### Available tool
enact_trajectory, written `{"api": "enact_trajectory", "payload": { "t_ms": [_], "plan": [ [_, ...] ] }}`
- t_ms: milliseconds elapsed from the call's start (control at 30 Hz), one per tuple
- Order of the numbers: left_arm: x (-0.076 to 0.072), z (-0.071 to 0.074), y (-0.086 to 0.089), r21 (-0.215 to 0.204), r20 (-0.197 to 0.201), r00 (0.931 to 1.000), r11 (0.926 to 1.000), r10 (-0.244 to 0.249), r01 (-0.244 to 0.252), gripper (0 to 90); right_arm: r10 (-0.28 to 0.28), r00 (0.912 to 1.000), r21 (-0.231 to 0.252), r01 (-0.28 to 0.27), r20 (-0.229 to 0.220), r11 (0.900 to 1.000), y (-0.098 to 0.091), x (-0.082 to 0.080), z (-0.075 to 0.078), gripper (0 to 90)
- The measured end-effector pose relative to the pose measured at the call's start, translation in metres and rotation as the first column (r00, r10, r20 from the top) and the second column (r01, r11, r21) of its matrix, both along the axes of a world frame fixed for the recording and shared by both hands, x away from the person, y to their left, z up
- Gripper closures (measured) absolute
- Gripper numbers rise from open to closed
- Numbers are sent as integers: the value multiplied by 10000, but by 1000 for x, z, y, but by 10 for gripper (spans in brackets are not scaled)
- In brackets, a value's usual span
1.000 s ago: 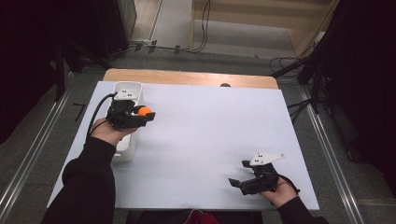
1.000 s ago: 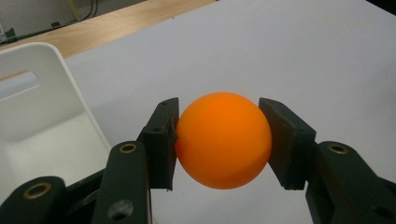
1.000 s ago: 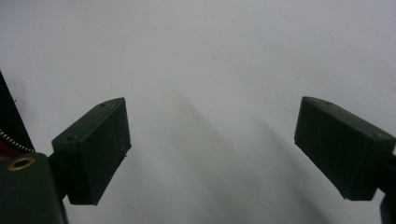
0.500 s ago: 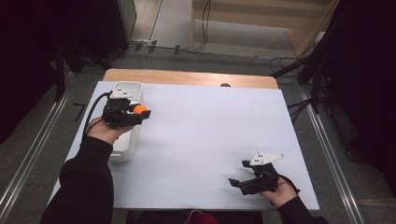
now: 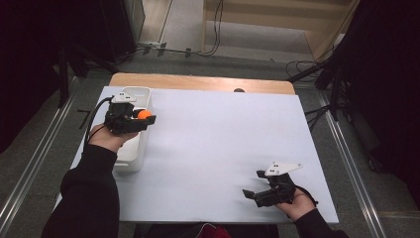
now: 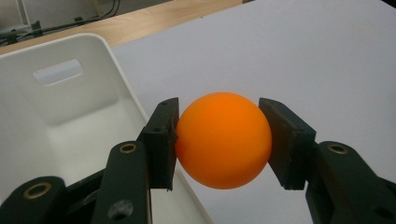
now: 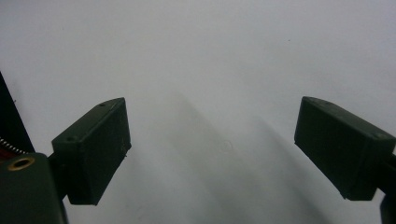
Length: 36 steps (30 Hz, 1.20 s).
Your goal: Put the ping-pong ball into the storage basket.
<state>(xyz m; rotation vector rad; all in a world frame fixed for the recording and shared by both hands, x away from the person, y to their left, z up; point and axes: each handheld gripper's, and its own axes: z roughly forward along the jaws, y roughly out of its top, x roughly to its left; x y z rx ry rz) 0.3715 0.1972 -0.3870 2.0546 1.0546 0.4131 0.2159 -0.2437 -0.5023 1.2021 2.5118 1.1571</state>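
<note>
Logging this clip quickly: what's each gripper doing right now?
Left gripper: closed on the orange ball, beside the white bin.
Right gripper: open, fingers apart, nothing between them.

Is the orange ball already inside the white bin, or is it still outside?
Still outside. The left gripper holds the orange ball between its fingers, above the white bin's rim. The visible part of the bin is empty.

Even overhead light falls on the white tabletop [image 5: 218, 148]; dark surroundings beyond it. Soft shadows stretch across it; close views slightly soft.
</note>
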Motion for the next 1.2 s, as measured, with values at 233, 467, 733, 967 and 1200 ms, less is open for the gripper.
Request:
{"api": "enact_trajectory", "payload": {
  "t_ms": [233, 467, 733, 967, 1200],
  "plan": [
    [2, 0, 6, 70, -24, 9998, 9998, 185, -185, 500, -7, 10000, 0, 7, -21, 10000, 0, 0, 0, 93],
    [3, 1, 15, 25, 15, 9990, 9990, 439, -439, 500, -30, 10000, 33, 30, -48, 10000, 0, -1, 0, 93],
    [5, -1, 22, 357, 108, 9970, 9964, 767, -770, 500, 1, 10000, 1, -1, -41, 10000, 0, 0, 0, 93],
    [8, -4, 28, 313, 44, 9949, 9944, 1007, -1008, 499, 42, 10000, -29, -42, -5, 10000, 0, 0, 0, 93],
    [11, -7, 34, 166, -165, 9917, 9917, 1276, -1273, 499, 40, 10000, -28, -41, -52, 10000, 0, 0, 0, 93]
  ]
}}
